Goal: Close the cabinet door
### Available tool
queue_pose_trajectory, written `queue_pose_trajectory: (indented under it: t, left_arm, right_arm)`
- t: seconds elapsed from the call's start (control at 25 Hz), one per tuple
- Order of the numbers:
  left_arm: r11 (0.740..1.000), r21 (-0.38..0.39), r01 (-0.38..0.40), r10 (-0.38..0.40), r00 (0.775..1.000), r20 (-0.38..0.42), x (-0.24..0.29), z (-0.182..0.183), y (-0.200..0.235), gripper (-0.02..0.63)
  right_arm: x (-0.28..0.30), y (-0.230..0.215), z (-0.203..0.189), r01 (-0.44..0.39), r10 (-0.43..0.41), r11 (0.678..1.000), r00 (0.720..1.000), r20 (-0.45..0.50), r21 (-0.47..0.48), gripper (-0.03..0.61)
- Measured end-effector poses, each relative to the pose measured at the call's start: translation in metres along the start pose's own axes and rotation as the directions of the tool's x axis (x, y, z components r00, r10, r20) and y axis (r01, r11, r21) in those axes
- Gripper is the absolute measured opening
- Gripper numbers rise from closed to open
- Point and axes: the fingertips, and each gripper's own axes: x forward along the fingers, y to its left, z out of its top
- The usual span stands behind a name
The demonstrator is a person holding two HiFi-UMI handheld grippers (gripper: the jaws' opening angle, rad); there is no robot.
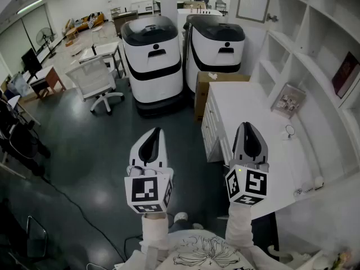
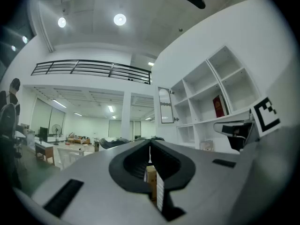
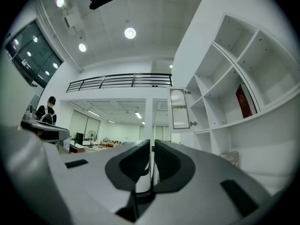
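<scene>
The cabinet door (image 1: 253, 0) is a white-framed glass door with a small knob. It stands swung open at the top of the white shelving unit (image 1: 315, 49), far ahead of both grippers. It also shows in the right gripper view (image 3: 180, 108) and the left gripper view (image 2: 164, 105). My left gripper (image 1: 156, 130) is held out over the dark floor, shut and holding nothing (image 2: 150, 142). My right gripper (image 1: 247, 125) hovers over the white counter, jaws together and empty (image 3: 152, 143). Neither touches the door.
A white counter with drawers (image 1: 247, 108) runs below the shelves, with a cardboard box (image 1: 203, 91) at its far end. Two white-and-black machines (image 1: 153, 55) (image 1: 216, 46) stand behind. An office chair (image 1: 97, 80) is at the left. A red book (image 1: 345, 75) leans on a shelf.
</scene>
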Motion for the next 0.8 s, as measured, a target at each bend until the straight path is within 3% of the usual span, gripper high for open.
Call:
queue_pose_trajectory:
  t: [0.8]
  left_arm:
    - [0.999, -0.002, 0.032, -0.032, 0.999, -0.012, 0.035, -0.017, 0.049, 0.005]
  right_arm:
    - [0.04, 0.026, -0.018, 0.03, -0.029, 0.999, 1.0, -0.005, 0.025, 0.02]
